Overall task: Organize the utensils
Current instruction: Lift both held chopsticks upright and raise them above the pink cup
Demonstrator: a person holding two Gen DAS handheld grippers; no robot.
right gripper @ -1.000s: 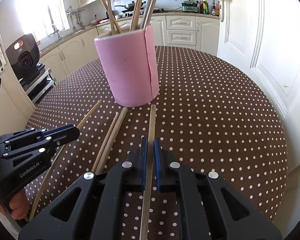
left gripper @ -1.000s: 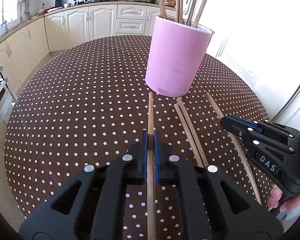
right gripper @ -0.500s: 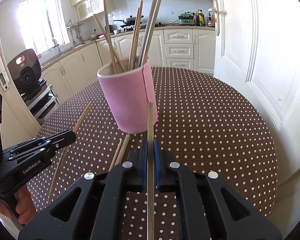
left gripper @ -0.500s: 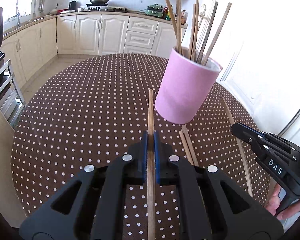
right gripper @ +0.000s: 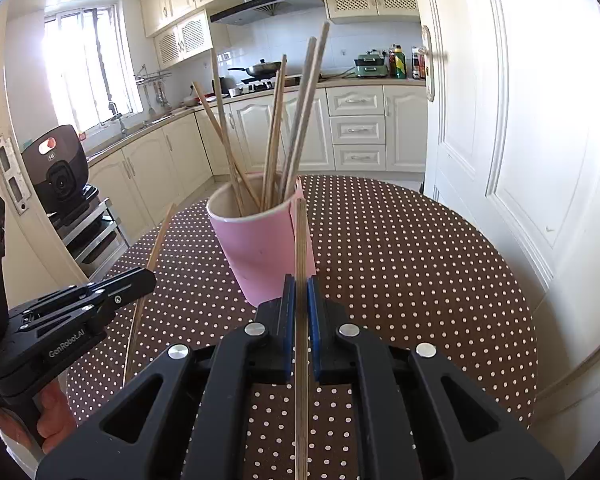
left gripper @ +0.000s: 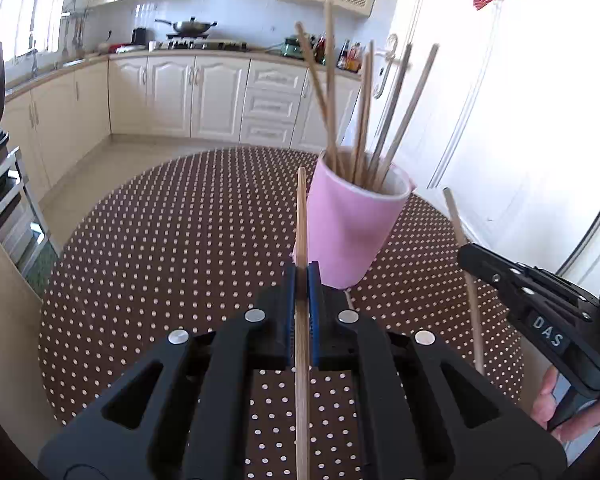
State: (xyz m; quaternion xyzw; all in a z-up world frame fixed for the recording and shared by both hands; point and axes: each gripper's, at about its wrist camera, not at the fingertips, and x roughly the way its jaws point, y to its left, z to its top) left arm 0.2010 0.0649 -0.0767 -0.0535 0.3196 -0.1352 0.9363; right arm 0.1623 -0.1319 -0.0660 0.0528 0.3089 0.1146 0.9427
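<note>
cup mouth [right gripper: 252,208] crowded by leaning chopsticks [right gripper: 300,120] | table's right side [right gripper: 420,264] bare

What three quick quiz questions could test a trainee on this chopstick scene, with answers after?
1. True or false: the left gripper is shut on a chopstick.
2. What does the right gripper hold? A) spoon B) chopstick C) nothing
3. Fill in: the pink cup stands on the dotted ____.

Key: 1 true; 2 B; 3 table.
</note>
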